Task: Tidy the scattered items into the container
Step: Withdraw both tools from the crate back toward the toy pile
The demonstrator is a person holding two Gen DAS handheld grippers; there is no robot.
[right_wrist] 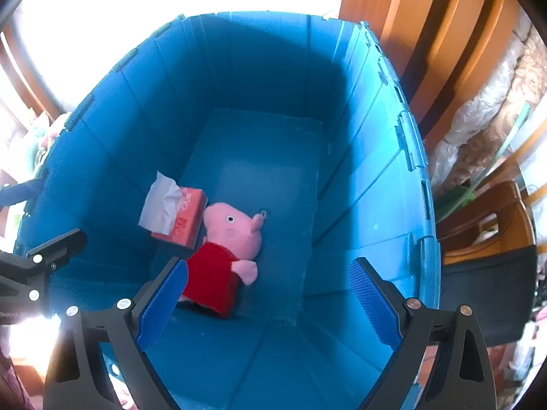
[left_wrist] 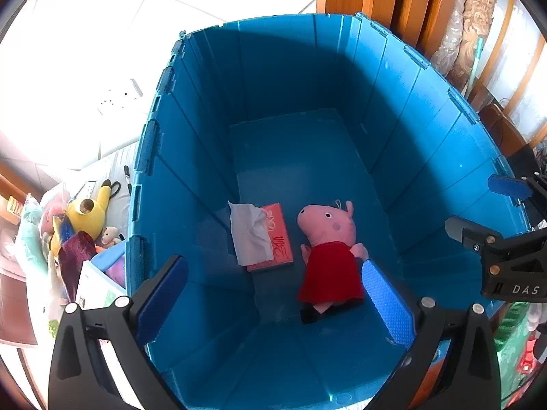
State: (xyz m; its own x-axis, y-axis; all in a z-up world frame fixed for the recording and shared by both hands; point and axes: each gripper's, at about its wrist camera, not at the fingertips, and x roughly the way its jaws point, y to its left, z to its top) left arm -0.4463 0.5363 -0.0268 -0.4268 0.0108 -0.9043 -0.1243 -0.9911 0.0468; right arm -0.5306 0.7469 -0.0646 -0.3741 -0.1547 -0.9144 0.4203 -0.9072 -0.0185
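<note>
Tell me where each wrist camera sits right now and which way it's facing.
Left wrist: on the left tongs, over the blue bin, aimed down inside; own open fingers show, the right tongs at right, yellow plush outside at left.
Right wrist: on the right tongs, also aimed down inside; own open fingers show, left tongs at left edge.
Shared: pig plush beside tissue box on the floor.

A lived-in home: wooden cabinet doors [right_wrist: 403,34], bagged folded quilts [right_wrist: 492,102] and a heap of plush toys [left_wrist: 85,212] (a yellow one on top) surround a blue storage bin [left_wrist: 427,143].
</note>
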